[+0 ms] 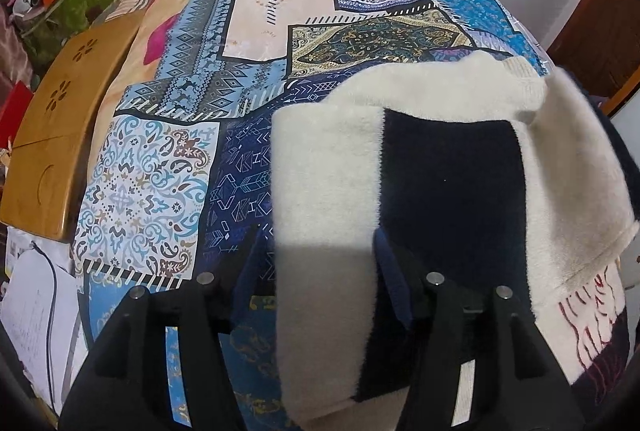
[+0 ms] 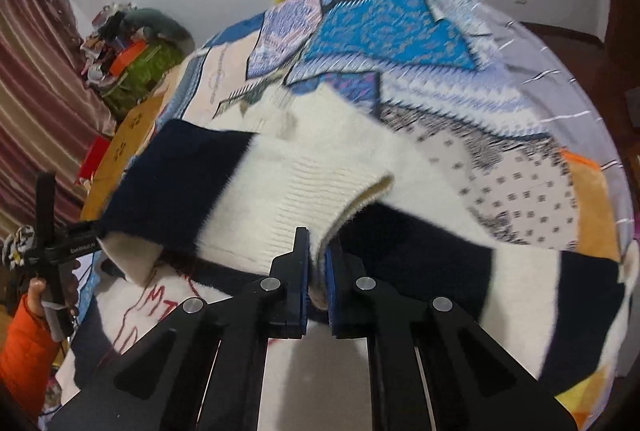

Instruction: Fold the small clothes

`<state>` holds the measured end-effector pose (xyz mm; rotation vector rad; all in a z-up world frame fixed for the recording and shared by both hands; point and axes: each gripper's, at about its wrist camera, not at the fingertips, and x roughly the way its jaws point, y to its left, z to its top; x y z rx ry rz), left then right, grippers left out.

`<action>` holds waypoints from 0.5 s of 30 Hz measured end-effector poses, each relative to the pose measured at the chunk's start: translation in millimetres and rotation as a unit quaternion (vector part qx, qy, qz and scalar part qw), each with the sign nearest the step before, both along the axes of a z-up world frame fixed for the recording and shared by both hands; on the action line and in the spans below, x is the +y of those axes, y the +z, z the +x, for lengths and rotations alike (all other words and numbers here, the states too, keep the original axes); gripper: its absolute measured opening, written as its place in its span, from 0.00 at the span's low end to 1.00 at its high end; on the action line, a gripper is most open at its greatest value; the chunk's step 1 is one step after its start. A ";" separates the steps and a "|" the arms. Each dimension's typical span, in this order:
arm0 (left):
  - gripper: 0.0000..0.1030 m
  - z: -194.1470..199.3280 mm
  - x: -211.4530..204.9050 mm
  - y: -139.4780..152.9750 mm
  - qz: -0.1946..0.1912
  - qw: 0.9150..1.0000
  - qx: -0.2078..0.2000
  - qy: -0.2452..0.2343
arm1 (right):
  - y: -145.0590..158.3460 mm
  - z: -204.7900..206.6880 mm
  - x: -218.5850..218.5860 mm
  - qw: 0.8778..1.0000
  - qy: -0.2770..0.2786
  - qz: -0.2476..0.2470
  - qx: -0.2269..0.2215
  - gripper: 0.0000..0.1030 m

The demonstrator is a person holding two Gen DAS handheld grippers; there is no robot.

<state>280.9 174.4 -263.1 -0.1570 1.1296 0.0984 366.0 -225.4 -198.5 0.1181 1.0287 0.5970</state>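
One fluffy cream-and-navy striped sweater point(image 2: 280, 175) lies on the patchwork-covered bed point(image 1: 280, 31). The right claw point(image 2: 317, 279) pinches its ribbed cuff; the left claw point(image 1: 320, 263), half-open, straddles a fold without gripping.

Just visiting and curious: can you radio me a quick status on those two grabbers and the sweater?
Right gripper shut on sweater cuff. Left gripper open, sweater fold between its fingers, unpinched. Sweater half folded on patchwork bedspread. Nothing blocking.

The patterned bedspread point(image 1: 280, 31) lies bare beyond the sweater point(image 1: 332, 159); a wooden board point(image 1: 60, 119) blocks its left edge.
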 end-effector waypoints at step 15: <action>0.57 -2.3 -4.7 1.4 0.015 1.000 0.005 0.006 | -4.5 0.3 -75.7 0.996 -0.084 -0.026 0.019 0.07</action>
